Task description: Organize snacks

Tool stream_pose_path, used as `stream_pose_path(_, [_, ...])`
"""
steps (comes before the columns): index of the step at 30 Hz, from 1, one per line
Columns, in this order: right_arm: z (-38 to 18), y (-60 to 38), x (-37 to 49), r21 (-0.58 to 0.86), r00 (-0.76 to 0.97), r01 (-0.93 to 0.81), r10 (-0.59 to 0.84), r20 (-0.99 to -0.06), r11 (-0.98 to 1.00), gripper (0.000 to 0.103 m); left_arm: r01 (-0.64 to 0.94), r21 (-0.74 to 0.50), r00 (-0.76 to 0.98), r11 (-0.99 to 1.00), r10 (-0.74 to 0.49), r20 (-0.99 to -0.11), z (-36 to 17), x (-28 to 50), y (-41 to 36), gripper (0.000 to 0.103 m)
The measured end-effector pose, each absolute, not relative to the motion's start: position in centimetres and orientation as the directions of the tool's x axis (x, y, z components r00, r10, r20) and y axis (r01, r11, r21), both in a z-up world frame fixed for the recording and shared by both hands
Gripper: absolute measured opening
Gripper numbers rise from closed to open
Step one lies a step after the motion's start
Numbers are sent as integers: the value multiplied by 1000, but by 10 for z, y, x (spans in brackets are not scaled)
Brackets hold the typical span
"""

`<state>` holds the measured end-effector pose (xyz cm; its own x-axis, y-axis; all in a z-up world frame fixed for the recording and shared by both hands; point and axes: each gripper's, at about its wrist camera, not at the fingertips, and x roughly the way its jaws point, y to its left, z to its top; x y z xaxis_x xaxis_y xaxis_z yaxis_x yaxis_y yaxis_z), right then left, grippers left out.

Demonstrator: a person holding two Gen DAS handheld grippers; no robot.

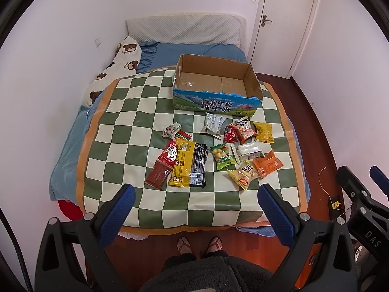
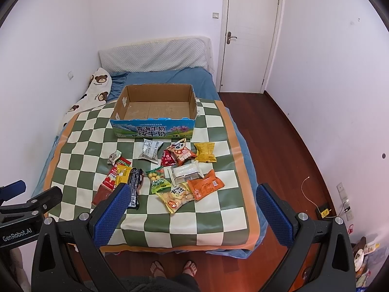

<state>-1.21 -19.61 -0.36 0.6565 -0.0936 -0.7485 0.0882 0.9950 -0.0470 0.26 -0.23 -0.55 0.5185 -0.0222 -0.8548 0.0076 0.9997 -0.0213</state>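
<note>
Snacks (image 1: 214, 150), light crinkly slippery packets strewn near the empty cardboard box (image 1: 216, 85), look best pinched at sealed edges; left tongs (image 1: 195, 200) and right tongs (image 2: 193, 198) gape apart.

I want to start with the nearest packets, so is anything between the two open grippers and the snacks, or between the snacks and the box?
Nothing visible. The left gripper and right gripper hover open above the checkered green-and-cream mat; the scattered snack packets lie uncovered, and the open, empty cardboard milk box sits just behind them.

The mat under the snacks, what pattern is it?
Green and cream checks with an orange border, clearest in the left wrist view.
</note>
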Motion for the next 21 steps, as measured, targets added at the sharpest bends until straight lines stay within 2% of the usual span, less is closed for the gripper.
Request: stream_pose_path(21, [-5, -193, -12, -47, 657, 88, -93, -748, 995, 103, 5, -30, 519, 1000, -28, -854, -5, 5, 0, 103])
